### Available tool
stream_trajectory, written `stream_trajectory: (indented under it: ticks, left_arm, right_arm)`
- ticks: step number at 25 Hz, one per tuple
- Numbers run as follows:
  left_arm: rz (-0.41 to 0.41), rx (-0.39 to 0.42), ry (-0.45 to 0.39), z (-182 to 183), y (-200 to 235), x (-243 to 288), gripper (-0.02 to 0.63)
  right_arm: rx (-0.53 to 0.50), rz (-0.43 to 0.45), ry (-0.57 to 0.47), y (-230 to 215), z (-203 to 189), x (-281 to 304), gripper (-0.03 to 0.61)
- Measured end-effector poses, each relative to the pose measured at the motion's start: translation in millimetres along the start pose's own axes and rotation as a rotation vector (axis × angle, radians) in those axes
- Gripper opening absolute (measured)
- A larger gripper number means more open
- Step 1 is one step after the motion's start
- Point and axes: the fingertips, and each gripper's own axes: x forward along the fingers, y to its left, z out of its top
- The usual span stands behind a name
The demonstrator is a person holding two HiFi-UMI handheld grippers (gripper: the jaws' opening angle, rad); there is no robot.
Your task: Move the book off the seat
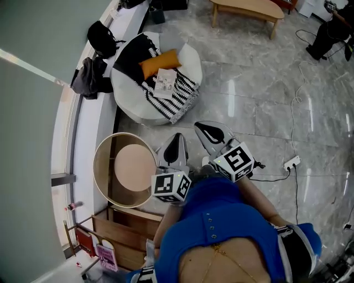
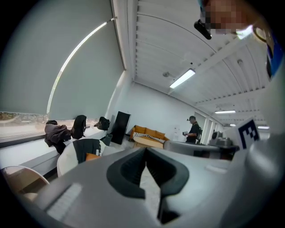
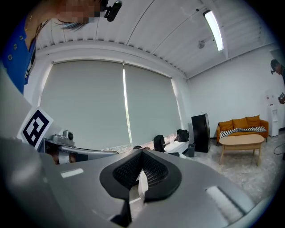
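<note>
The book [image 1: 165, 83] lies flat on a round white seat [image 1: 133, 108], on a black-and-white striped blanket [image 1: 180, 94] next to an orange cushion [image 1: 160, 63]. Both grippers hover close to my body, well short of the seat. My left gripper [image 1: 178, 138] points toward the seat, shut and holding nothing. My right gripper [image 1: 203, 128] sits beside it, also shut and holding nothing. In the left gripper view the shut gripper [image 2: 146, 151] faces the seat [image 2: 69, 156] and the cushion [image 2: 92, 156]; the book is not discernible there. The right gripper view shows the shut gripper [image 3: 141, 155].
A round wooden side table [image 1: 105, 166] stands just left of my left gripper, with low wooden shelving [image 1: 119, 232] beside it. Dark bags [image 1: 102, 37] rest on the window ledge. A power strip [image 1: 291, 163] and cable lie on the floor to the right. A wooden coffee table [image 1: 246, 8] stands farther off.
</note>
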Motion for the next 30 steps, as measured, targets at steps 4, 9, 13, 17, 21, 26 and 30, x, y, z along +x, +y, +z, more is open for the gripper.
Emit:
stream_trajectory:
  ticks: [4, 9, 13, 17, 21, 26, 30]
  left_arm:
    - [0.024, -0.005, 0.016, 2, 16, 20, 0.002]
    - [0.03, -0.015, 0.018, 11, 60, 64, 0.002]
    - [0.028, -0.031, 0.013, 27, 107, 118, 0.002]
    - [0.021, -0.017, 0.014, 56, 156, 174, 0.002]
    - [-0.005, -0.008, 0.04, 76, 193, 218, 0.002]
    - [-0.026, -0.008, 0.068, 88, 224, 256, 0.002]
    - [-0.013, -0.024, 0.058, 99, 239, 275, 0.002]
  right_arm:
    - [0.011, 0.001, 0.016, -17, 0, 17, 0.0]
    - [0.013, -0.028, 0.018, -47, 4, 66, 0.0]
    - [0.012, -0.044, 0.026, -79, 13, 125, 0.0]
    - [-0.016, -0.032, 0.026, -106, 36, 193, 0.0]
    - [-0.022, -0.033, 0.02, -127, 54, 255, 0.0]
    - [0.006, -0.048, 0.024, -147, 59, 309, 0.0]
    - [0.023, -0.033, 0.037, -157, 63, 339, 0.0]
